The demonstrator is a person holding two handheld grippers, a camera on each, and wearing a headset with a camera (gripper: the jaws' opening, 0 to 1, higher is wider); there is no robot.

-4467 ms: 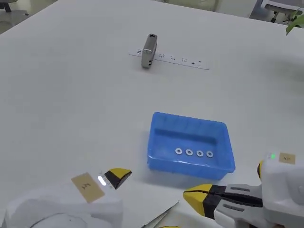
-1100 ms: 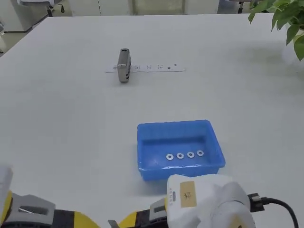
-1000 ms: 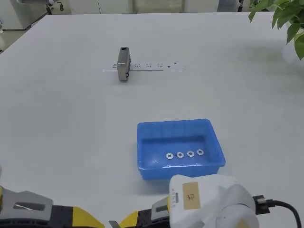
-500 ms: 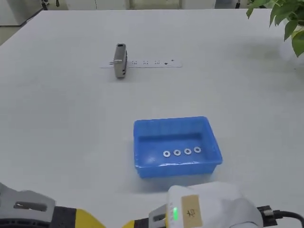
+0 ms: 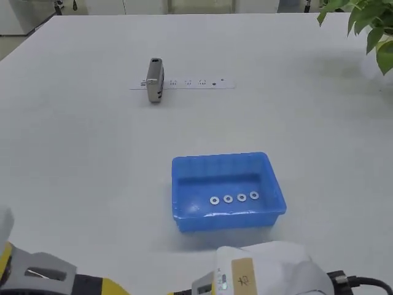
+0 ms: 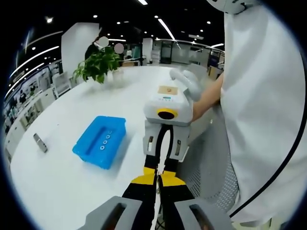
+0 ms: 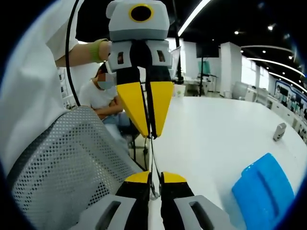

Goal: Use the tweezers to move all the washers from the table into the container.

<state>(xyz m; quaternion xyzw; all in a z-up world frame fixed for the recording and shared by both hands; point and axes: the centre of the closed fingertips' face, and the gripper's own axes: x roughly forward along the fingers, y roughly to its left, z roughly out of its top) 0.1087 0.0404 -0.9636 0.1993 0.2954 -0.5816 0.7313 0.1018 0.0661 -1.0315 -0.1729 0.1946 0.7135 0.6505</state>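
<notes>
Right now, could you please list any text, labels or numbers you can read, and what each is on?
White strip on the table: small dark marks, too small to read.
Tan sticker on the right gripper: mark too blurred to read.
No other text is legible.

We held both grippers close in front of our body, pointed at each other tip to tip. Our left gripper had its jaws pressed nearly together. So did our right gripper just ahead of it, and our bare forearm reached in behind that one.
</notes>
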